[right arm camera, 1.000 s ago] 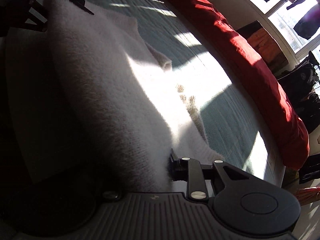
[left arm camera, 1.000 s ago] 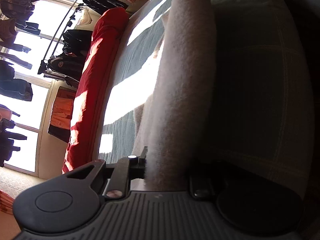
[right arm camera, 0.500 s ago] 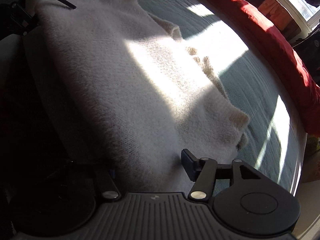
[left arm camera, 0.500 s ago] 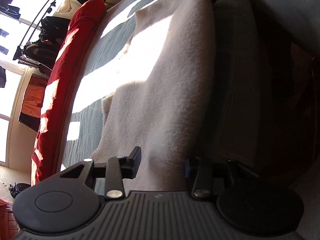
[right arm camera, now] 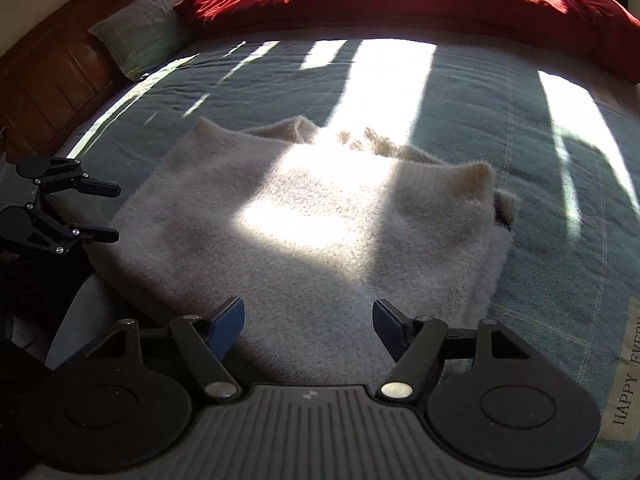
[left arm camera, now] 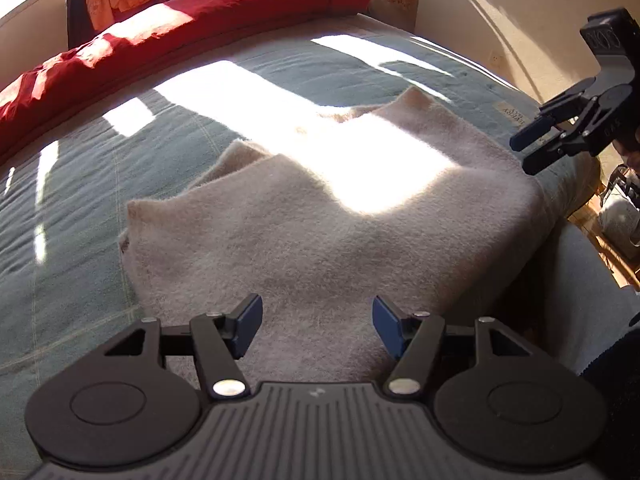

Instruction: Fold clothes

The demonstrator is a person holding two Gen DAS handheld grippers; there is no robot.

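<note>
A fuzzy cream sweater (left arm camera: 320, 224) (right arm camera: 304, 232) lies folded on the grey-green bedspread (left arm camera: 80, 200) (right arm camera: 500, 92), near the bed's front edge. My left gripper (left arm camera: 317, 326) hovers above the sweater's near edge, its jaws opening, nothing between its blue pads. My right gripper (right arm camera: 308, 326) hangs over the other end of the near edge, jaws also opening and empty. Each gripper shows in the other's view: the right gripper (left arm camera: 532, 152) at the sweater's right corner, the left gripper (right arm camera: 108, 212) at its left side.
A red duvet (left arm camera: 180, 20) (right arm camera: 420, 0) is bunched along the far side of the bed. A grey pillow (right arm camera: 140, 36) leans on a wooden headboard (right arm camera: 48, 80). Clothes hang by the window. A printed label (right arm camera: 624, 376) sits on the bedspread.
Both grippers let go of the sweater's folded edge, opened wide, rolled upright and pulled back and up. The sweater now lies flat on the bed.
</note>
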